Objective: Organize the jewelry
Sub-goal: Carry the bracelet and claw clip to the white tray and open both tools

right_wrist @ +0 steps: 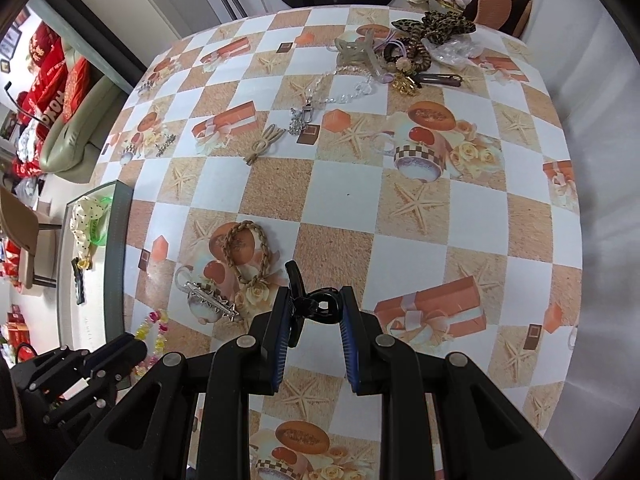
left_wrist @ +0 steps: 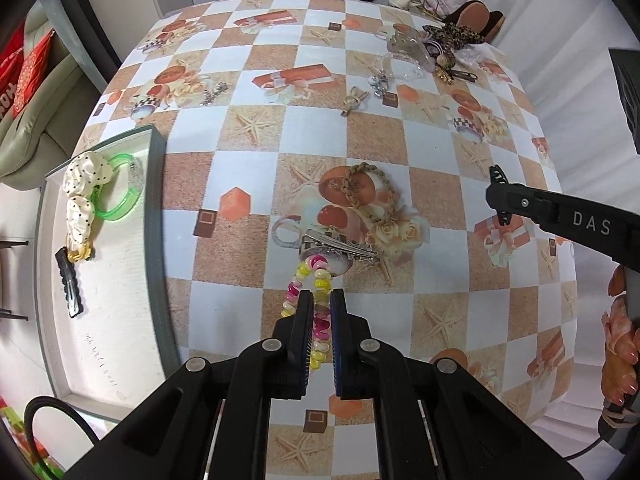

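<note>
Nearest in the left wrist view, the left gripper (left_wrist: 321,308) has its jaws drawn narrow, clamped on a spiral hair tie (left_wrist: 310,294) of yellow, pink and clear coils, whose free loop hangs past the fingertips over the checkered tablecloth (left_wrist: 312,136). In the right wrist view the right gripper (right_wrist: 314,308) holds a small black claw clip (right_wrist: 306,302) between its blue pads, jaws part-closed on it, above the near half of the table. Just beyond the hair tie a silver studded alligator clip (left_wrist: 340,244) lies on the cloth, touching a braided tan hair loop (left_wrist: 370,192) behind it. At the table's left edge stands a shallow grey-rimmed tray (left_wrist: 158,208) with a white floor; it holds a cream polka-dot scrunchie (left_wrist: 82,192), a green translucent bangle (left_wrist: 120,196) partly under the scrunchie, and a black snap clip (left_wrist: 70,286) nearer the tray's front. Farther across, about the middle of the table, lie a small beige bow clip (right_wrist: 264,142) and a silver charm chain (right_wrist: 304,114) joined to a string of clear beads (right_wrist: 344,94). A small sparkly piece (left_wrist: 212,92) sits near the far left edge. At the far right corner is a heap: a translucent claw clip (right_wrist: 356,52), a leopard-print scrunchie (right_wrist: 432,26), a gold clip (right_wrist: 406,84) and a dark brown snap clip (right_wrist: 440,78). At the right of the left view, a hand (left_wrist: 620,344) grips the right gripper's handle.
</note>
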Demonstrator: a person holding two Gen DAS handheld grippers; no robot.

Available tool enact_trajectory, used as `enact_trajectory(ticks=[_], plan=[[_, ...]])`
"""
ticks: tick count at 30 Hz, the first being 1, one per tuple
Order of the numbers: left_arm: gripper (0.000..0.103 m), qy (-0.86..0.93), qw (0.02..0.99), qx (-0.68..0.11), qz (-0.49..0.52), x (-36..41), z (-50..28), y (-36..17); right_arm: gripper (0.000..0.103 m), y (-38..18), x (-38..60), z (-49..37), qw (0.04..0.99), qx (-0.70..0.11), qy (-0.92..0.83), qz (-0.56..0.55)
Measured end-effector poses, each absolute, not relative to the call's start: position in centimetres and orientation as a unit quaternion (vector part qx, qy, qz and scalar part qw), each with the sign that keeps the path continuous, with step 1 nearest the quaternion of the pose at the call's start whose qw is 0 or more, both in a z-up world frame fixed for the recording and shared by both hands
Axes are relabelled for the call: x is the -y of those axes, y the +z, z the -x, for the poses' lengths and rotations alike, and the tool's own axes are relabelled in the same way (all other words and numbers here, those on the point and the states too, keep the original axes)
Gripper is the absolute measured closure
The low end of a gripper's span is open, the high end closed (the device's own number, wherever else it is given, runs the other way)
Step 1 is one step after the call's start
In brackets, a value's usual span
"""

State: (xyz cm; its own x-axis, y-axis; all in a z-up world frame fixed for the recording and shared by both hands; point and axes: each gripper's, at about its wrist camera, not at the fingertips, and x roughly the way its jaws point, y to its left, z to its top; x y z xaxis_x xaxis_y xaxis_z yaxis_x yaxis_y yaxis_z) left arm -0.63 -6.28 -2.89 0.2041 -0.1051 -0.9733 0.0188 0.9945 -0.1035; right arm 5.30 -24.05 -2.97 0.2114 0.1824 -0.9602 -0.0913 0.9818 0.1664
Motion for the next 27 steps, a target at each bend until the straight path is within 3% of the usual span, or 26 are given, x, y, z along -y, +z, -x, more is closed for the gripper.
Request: enact_trajectory(ticks=[27], plan=[[0.091,-0.014,0.791,-0.609,0.060,-3.5,2.7,0.9,0.077,1.4,17.2,-3.0,0.786,-0.603,0.129,-0.048]])
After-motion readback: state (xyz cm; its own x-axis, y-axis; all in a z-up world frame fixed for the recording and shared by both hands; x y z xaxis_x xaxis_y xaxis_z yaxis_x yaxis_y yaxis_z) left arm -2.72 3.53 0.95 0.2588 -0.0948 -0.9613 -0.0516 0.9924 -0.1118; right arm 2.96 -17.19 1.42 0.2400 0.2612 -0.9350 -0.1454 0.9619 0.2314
